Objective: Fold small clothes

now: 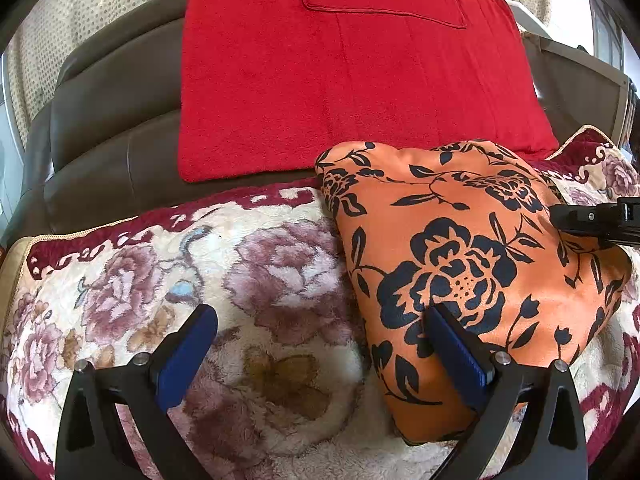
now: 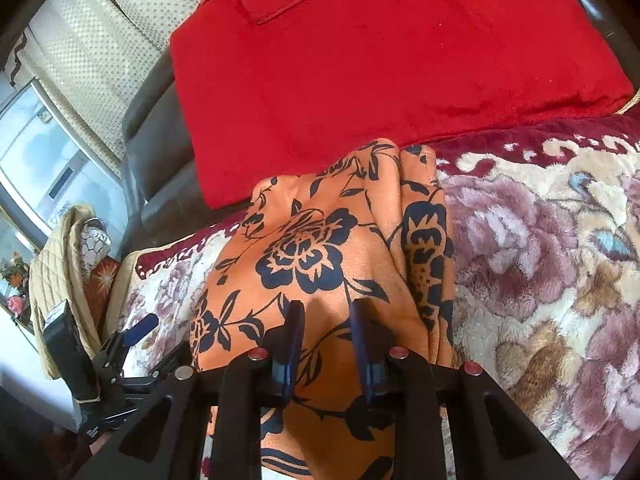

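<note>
The orange garment printed with black flowers (image 1: 460, 248), judged light, limp and slippery, is shown on the plush floral blanket (image 1: 224, 264), best pinched at a hem, its raised fold being nipped by the right gripper (image 2: 326, 316) while the left gripper (image 1: 320, 340) is held spread.

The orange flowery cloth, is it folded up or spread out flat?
Folded. The orange cloth sits as a doubled-over bundle on the blanket, and the right wrist view shows stacked layers along its edge.

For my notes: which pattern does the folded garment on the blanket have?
Orange garment with black flowers and leaves; left wrist view shows it best.
</note>
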`<action>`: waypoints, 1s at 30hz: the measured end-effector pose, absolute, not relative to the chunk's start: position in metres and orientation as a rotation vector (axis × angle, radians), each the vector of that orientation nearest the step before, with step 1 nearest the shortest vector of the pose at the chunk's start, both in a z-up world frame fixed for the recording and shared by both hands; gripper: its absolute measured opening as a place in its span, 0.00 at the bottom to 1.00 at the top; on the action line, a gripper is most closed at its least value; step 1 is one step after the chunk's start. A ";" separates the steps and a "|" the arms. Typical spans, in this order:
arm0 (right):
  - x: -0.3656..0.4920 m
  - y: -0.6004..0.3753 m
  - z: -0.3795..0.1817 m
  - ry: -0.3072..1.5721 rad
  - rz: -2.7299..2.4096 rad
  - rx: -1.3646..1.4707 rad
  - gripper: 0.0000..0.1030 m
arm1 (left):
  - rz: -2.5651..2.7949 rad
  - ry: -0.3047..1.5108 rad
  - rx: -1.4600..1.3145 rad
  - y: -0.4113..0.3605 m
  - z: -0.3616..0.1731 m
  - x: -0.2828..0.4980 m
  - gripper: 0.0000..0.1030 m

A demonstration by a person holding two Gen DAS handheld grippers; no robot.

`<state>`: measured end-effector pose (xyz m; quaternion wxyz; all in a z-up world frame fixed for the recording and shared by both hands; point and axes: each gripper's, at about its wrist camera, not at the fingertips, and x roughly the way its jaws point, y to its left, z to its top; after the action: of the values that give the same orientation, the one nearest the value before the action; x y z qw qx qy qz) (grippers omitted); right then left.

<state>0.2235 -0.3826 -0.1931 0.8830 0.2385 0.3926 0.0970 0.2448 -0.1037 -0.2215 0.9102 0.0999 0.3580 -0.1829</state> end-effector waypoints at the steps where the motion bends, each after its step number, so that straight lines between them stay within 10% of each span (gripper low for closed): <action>1: 0.221 -0.384 -0.192 0.816 0.205 0.498 0.27 | -0.377 0.738 0.207 -0.104 -0.222 0.245 1.00; 30: 0.210 -0.393 -0.187 0.812 0.190 0.492 0.27 | -0.385 0.740 0.207 -0.104 -0.222 0.247 1.00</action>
<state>0.2102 -0.3928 -0.1869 0.8851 0.2363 0.3903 0.0912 0.2472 -0.1039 -0.2220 0.9092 0.1004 0.3585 -0.1864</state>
